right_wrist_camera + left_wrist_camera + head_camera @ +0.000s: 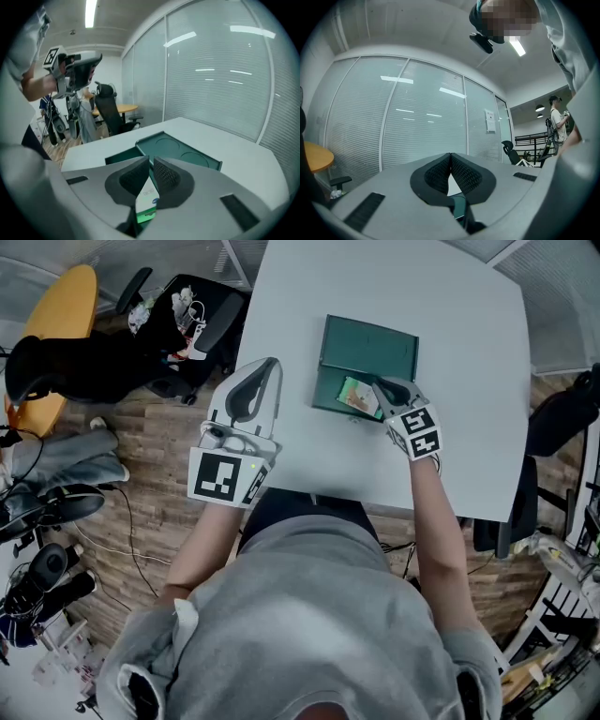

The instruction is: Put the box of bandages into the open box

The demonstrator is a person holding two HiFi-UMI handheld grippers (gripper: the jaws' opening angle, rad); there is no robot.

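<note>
Bandage box [357, 395], white and green, sits over the near half of the open box [367, 345] in the head view. The right tool [380, 390] grips its right end. Whether it touches the open box's floor I cannot tell. Left of the open box, the left tool [274, 363] hovers at the edge of the white tabletop [469, 409].

Left gripper view: the left tool [450, 157] has its jaws together with nothing between them, and a sliver of the green open box [459, 210] shows beyond.

Right gripper view: the right tool [151, 163] is clamped narrow on the bandage box [148, 197], with the open box [183, 152] just behind.
</note>
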